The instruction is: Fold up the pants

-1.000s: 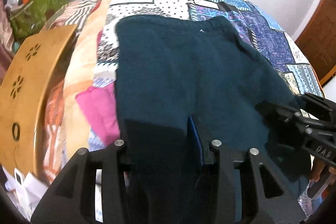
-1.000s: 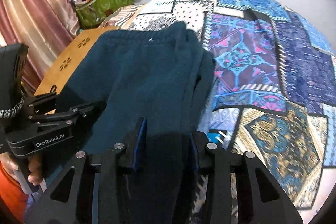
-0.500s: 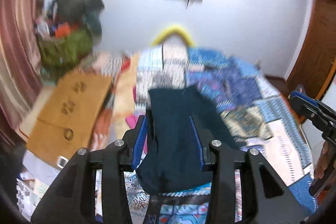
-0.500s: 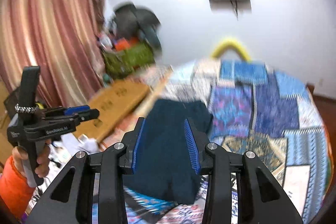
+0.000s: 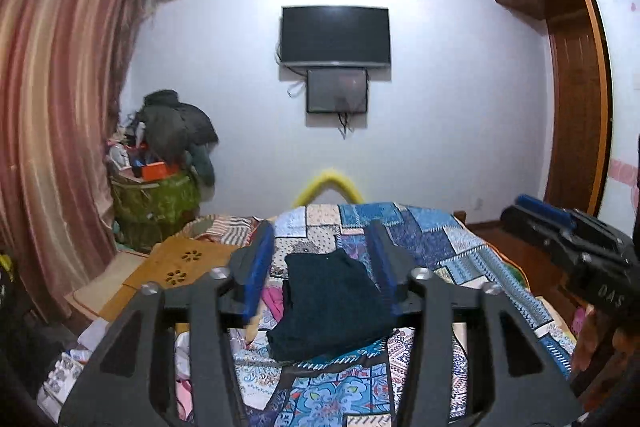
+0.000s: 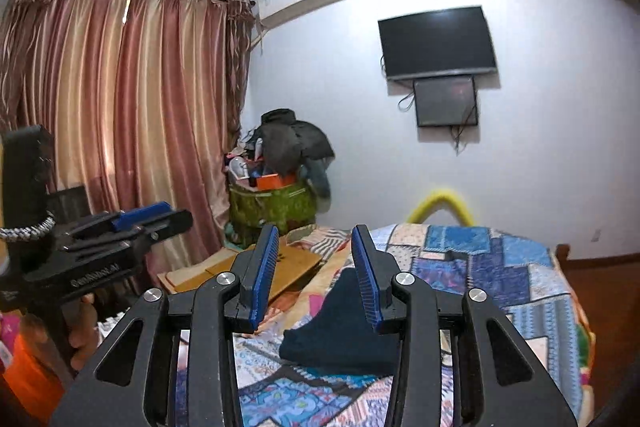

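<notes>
On the left, a wooden lap desk (image 5: 182, 265) leans at the bed's edge, untouched. The left gripper (image 5: 320, 267) hangs above the near end of the bed, fingers spread and empty. Centre, the dark teal pants (image 5: 332, 307) lie on the patchwork quilt (image 5: 452, 247) as a compact folded bundle, so the folding looks finished. On the right, the right gripper (image 6: 314, 267) is likewise released and holding nothing, well clear of the cloth.
</notes>
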A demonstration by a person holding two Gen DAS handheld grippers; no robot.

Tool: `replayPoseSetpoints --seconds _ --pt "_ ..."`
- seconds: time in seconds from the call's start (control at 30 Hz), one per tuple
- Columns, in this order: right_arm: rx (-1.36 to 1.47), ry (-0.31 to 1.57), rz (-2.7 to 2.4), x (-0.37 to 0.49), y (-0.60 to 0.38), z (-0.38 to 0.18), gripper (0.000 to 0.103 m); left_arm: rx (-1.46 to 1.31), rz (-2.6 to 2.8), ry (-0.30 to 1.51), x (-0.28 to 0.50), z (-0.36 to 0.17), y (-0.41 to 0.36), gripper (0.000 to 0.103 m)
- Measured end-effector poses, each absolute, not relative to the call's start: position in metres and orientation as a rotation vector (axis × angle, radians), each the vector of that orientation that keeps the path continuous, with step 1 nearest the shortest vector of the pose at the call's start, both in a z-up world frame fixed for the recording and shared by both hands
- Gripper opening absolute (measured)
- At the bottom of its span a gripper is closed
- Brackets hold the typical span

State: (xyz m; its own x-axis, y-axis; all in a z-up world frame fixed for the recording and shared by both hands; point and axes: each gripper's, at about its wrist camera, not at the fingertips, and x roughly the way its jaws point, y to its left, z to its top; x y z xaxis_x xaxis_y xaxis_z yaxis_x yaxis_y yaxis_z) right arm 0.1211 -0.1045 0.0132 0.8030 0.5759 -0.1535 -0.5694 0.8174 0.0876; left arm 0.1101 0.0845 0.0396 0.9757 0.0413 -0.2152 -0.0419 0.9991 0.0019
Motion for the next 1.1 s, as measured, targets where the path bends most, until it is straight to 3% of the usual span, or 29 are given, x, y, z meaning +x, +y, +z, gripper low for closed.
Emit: replayPoseSetpoints --seconds 0.03,0.17,0.27,0.33,1.1 --pt "0.041 0.177 0.599 0.116 -0.105 0.012 0.050 -0.004 0.048 0.209 0.104 0.038 0.084 0.069" --pt "0.066 0.157 0.517 0.104 -0.112 0.008 0.090 -0.023 0.054 0.196 0.086 0.034 0.085 0.085" --pt "0.060 0.162 0.474 0.104 -0.115 0.009 0.103 -0.034 0.069 0.197 0.078 0.030 0.087 0.096" --pt "0.058 0.169 0.458 0.105 -0.116 0.009 0.103 -0.035 0.075 0.193 0.074 0.029 0.087 0.103" --pt "0.062 0.213 0.440 0.097 -0.122 -0.005 0.103 -0.035 0.057 0.225 0.077 0.018 0.083 0.103"
